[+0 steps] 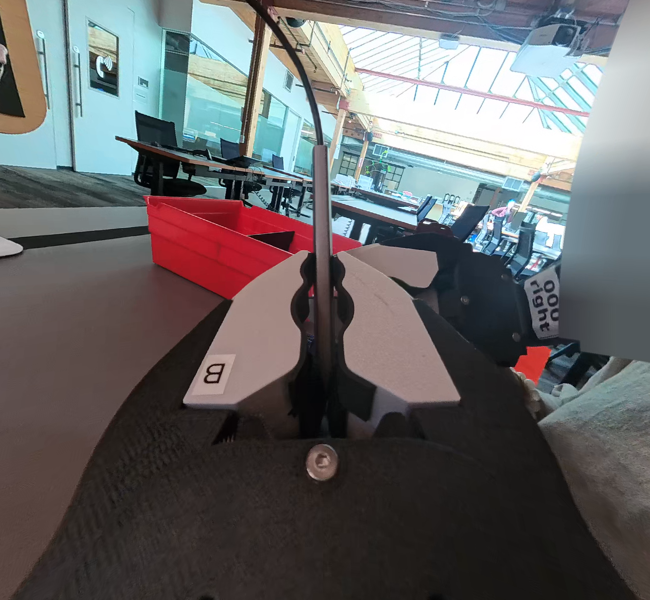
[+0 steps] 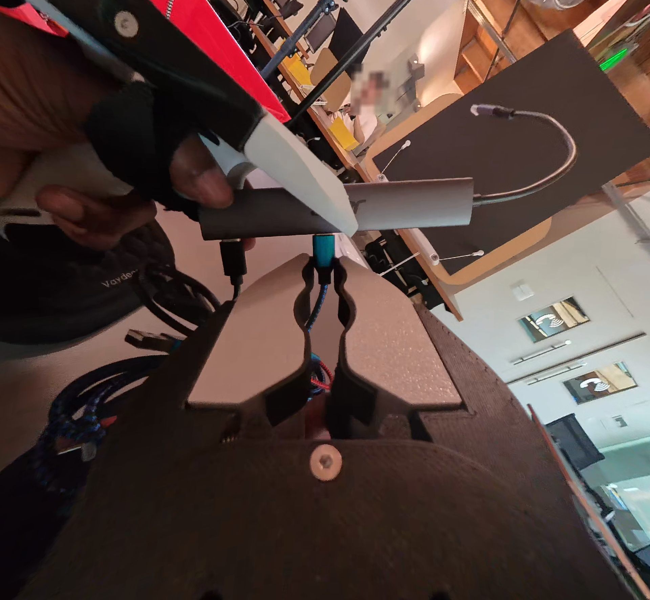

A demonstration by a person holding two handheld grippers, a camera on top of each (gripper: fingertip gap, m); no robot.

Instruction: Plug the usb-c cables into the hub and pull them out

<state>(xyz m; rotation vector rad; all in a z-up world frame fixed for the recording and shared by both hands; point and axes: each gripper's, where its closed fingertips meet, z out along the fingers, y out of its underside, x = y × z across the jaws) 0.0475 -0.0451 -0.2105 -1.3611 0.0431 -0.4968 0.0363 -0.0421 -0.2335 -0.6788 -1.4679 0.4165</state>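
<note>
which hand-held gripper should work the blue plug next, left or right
Right. The right hand-held gripper already clamps the blue plug at the hub; the left hand-held gripper is holding that hub.

White sticker (image 1: 210, 374) on left hand-held gripper (image 1: 322, 262) finger, tag (image 1: 543, 305) on right hand-held gripper, printed black bag (image 2: 70, 287)

Dark worktop (image 1: 88, 301) fills my left wrist view's lower left. Red bin (image 1: 211, 241) sits on it, mid-frame. A white object (image 1: 8, 247), cut off at left edge, rests there too.
</note>
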